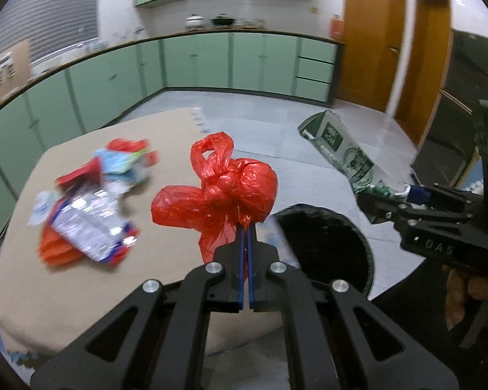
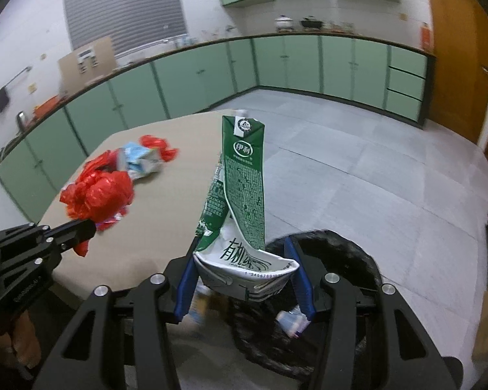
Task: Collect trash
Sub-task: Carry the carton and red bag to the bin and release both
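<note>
My left gripper (image 1: pixel 245 227) is shut on a knotted red plastic bag (image 1: pixel 224 191), which hangs in the air over the table's right edge. In the right wrist view the same red bag (image 2: pixel 97 195) shows at the left. My right gripper (image 2: pixel 244 256) is shut on the crushed base of a green and white milk carton (image 2: pixel 244 188), which stands up from the blue pads (image 2: pixel 187 279). That carton (image 1: pixel 341 149) appears at the right in the left wrist view. A black-lined trash bin (image 1: pixel 325 243) sits below, just right of the table; its opening (image 2: pixel 328 292) lies under the carton.
A beige table (image 1: pixel 81 292) carries a pile of wrappers and cartons (image 1: pixel 91 201) at its left. Some trash (image 2: pixel 291 320) lies inside the bin. Green cabinets (image 1: pixel 211 61) line the far walls, a wooden door (image 1: pixel 371 42) stands at the right, and grey tiled floor (image 2: pixel 358 178) spreads beyond.
</note>
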A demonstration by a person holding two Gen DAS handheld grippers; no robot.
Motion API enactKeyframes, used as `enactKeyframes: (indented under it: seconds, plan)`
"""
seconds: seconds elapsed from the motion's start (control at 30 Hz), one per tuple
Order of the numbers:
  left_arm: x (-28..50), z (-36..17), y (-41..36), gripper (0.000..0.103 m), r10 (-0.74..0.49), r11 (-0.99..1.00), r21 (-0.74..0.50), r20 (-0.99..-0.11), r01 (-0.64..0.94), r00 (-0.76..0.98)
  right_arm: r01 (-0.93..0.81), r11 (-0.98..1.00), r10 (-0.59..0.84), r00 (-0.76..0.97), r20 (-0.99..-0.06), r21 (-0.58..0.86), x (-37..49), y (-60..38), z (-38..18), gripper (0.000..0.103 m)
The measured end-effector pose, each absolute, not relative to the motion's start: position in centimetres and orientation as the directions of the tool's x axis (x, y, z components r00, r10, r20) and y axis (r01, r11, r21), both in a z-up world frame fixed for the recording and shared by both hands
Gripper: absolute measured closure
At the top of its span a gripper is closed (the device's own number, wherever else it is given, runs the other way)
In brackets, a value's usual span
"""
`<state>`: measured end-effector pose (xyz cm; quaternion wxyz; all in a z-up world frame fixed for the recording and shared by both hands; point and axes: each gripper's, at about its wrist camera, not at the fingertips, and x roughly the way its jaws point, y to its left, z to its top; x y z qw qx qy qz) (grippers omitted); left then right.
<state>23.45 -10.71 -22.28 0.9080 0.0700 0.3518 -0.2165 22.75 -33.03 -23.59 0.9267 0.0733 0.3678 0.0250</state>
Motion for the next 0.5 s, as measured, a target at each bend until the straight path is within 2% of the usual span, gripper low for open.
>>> enactKeyframes:
  seconds: [0.27,0.5]
  plan:
    - [24.3,-24.2,-18.0,0.103,-0.423,0.828,-0.026,-0.686,0.560,0.592,0.136,0.978,0.019,0.702,-0.712,0.160,21.6,-38.7,-26.2,0.053]
    - [26.1,-28.1,-22.6,0.103,-0.426,0.795,-0.034,-0.741,0.605,0.518,0.210,0.963,0.000,0.628,-0.778,0.170,22.3,-42.2,-30.8,0.053]
